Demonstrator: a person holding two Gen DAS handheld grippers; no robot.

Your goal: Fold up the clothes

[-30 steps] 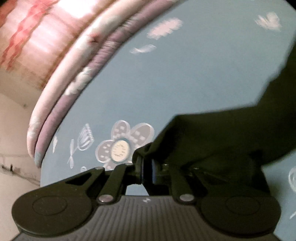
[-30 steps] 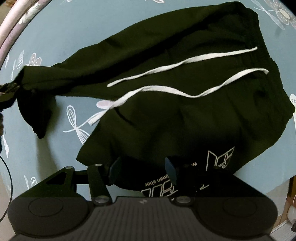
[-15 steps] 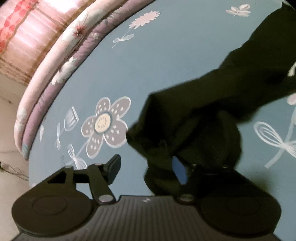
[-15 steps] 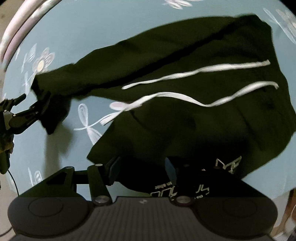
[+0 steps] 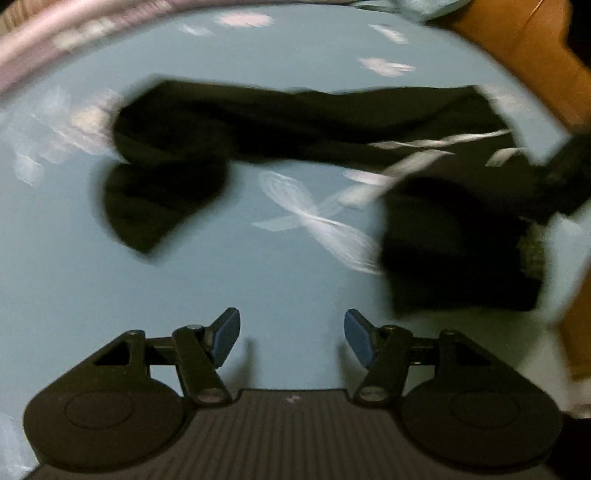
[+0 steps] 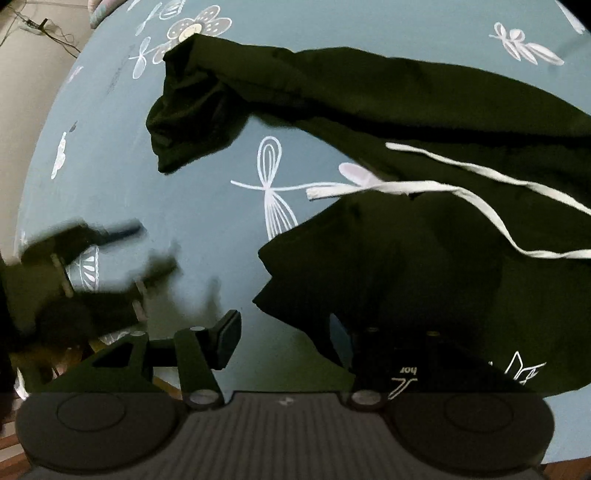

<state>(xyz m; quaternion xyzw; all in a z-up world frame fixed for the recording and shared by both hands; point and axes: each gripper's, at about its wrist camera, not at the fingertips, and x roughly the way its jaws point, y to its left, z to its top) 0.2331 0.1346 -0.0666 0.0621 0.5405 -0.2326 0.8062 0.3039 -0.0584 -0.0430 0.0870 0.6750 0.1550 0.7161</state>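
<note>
Black shorts (image 6: 424, 266) with white drawstrings (image 6: 461, 192) and a white print (image 6: 517, 369) lie spread on the blue flowered sheet (image 6: 184, 199). One leg stretches far left and ends in a crumpled hem (image 6: 184, 122). My right gripper (image 6: 284, 338) is open at the near leg's edge; the cloth drapes over its right finger and nothing is clamped. My left gripper (image 5: 291, 334) is open over bare sheet, well short of the shorts (image 5: 295, 122), and shows as a blur (image 6: 92, 266) in the right wrist view. The left wrist view is motion-blurred.
The sheet (image 5: 147, 295) carries white flower and dragonfly prints. A pink and purple bedding edge (image 5: 55, 44) runs along the far left. A brown wooden surface (image 5: 535, 48) stands at the right. Beige floor with a cable (image 6: 37, 26) lies past the sheet's left edge.
My left gripper opened, let go of the shorts' leg end and pulled back; the leg now lies on the sheet. My right gripper stayed open and shifted left along the near hem.
</note>
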